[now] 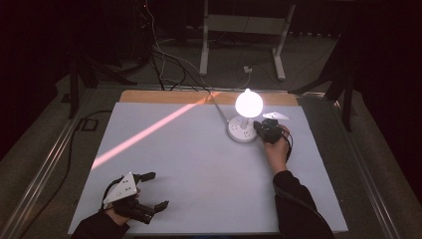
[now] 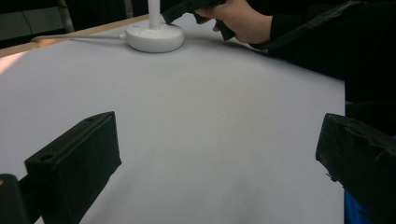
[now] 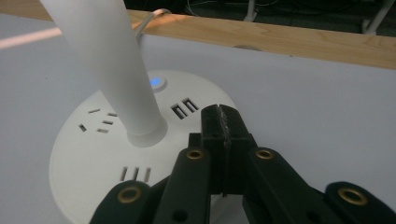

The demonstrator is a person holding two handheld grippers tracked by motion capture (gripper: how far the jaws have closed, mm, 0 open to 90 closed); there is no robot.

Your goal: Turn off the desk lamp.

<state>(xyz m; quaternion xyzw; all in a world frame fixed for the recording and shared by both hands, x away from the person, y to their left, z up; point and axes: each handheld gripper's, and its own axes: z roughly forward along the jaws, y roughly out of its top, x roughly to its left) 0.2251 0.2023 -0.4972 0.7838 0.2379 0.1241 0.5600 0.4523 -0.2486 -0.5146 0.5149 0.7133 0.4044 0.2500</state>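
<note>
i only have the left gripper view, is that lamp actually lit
Observer: Yes. In the high view the lamp's bulb glows bright white.
Operator: right hand-held gripper open or shut
Observer: Shut. The right hand-held gripper has its jaws pressed together with nothing between them.
Operator: where is it over the base
Observer: Its tips sit over the lamp base edge, near the paired slots, with a blue light lit beyond.

Your right gripper (image 3: 223, 122) rises from the bottom centre of the frame, jaws pressed together with nothing between them, tips over the white round lamp base (image 3: 88, 158). Its stem (image 3: 112, 70) climbs to the upper left; a blue-lit button (image 3: 157, 82) glows just behind it.
</note>
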